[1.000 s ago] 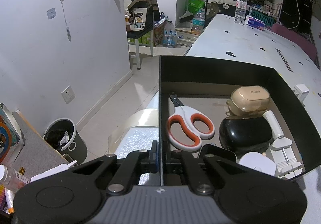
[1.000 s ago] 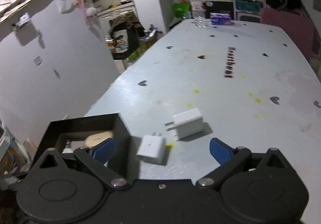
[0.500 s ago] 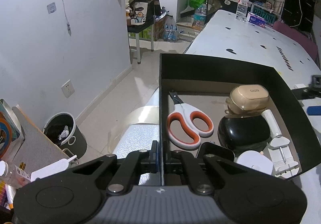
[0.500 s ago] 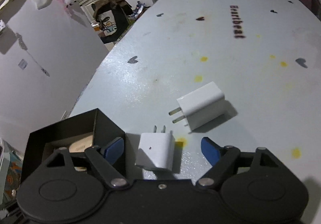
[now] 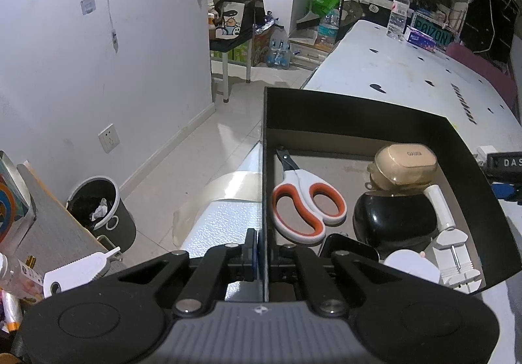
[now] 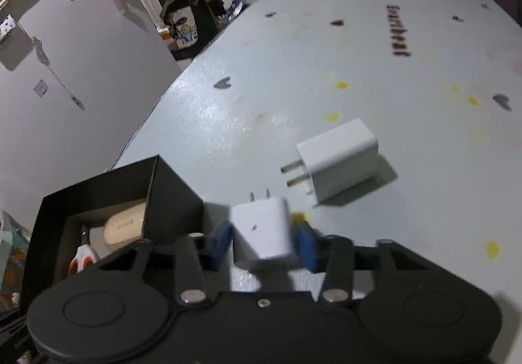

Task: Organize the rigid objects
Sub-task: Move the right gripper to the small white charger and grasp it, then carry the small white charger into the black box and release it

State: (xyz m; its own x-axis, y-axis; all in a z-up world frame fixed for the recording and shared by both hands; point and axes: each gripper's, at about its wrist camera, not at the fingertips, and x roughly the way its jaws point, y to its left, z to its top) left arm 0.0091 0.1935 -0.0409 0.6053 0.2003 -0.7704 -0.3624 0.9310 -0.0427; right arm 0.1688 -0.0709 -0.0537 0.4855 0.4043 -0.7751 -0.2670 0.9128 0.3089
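Observation:
My left gripper (image 5: 262, 253) is shut on the near wall of the black box (image 5: 359, 109). The box holds orange-handled scissors (image 5: 306, 200), a beige earbud case (image 5: 404, 165), a black rounded object (image 5: 391, 220) and several white items. My right gripper (image 6: 264, 240) is shut on a small white plug charger (image 6: 261, 233), its blue pads (image 6: 218, 243) pressing both sides, just right of the box (image 6: 130, 187). A second, larger white charger (image 6: 339, 155) lies on the table beyond it. The right gripper's edge shows in the left wrist view (image 5: 504, 168).
The white table (image 6: 359, 54) with heart marks runs far ahead; a water bottle (image 5: 396, 11) and a tissue pack (image 5: 424, 39) stand at its far end. To the left is the floor with a bin (image 5: 98, 204) and a wall.
My right gripper moved forward over the small charger and closed its fingers on it. The left gripper and the box held still.

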